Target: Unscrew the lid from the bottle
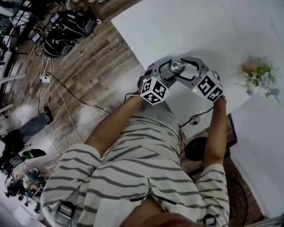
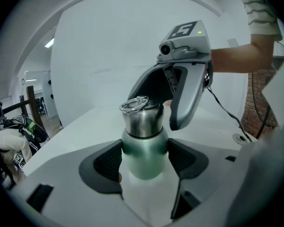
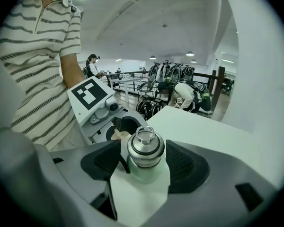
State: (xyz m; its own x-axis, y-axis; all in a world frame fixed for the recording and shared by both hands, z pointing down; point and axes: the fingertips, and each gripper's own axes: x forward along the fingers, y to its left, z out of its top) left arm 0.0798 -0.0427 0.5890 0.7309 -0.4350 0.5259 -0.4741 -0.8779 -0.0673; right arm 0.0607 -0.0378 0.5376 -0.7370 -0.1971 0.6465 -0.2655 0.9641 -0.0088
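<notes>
The white table (image 1: 189, 13) fills the far and right part of the scene, with wooden floor (image 1: 94, 65) to its left. You stand at its near edge in a striped shirt (image 1: 132, 174), both arms reaching forward. Far to the right on the table lies what looks like a small bunch of flowers (image 1: 260, 74). Your left gripper (image 2: 144, 159) is clamped on the pale green body of the bottle (image 2: 144, 148), a pad pressed to each side. The bottle is upright, just over the table's near edge. Your right gripper (image 3: 146, 163) faces the left one, and its jaws stand apart around the steel lid (image 3: 146, 151). The pads are just off the lid on either side. A small ring (image 3: 145, 135) stands up on the lid, which is still on the bottle.
</notes>
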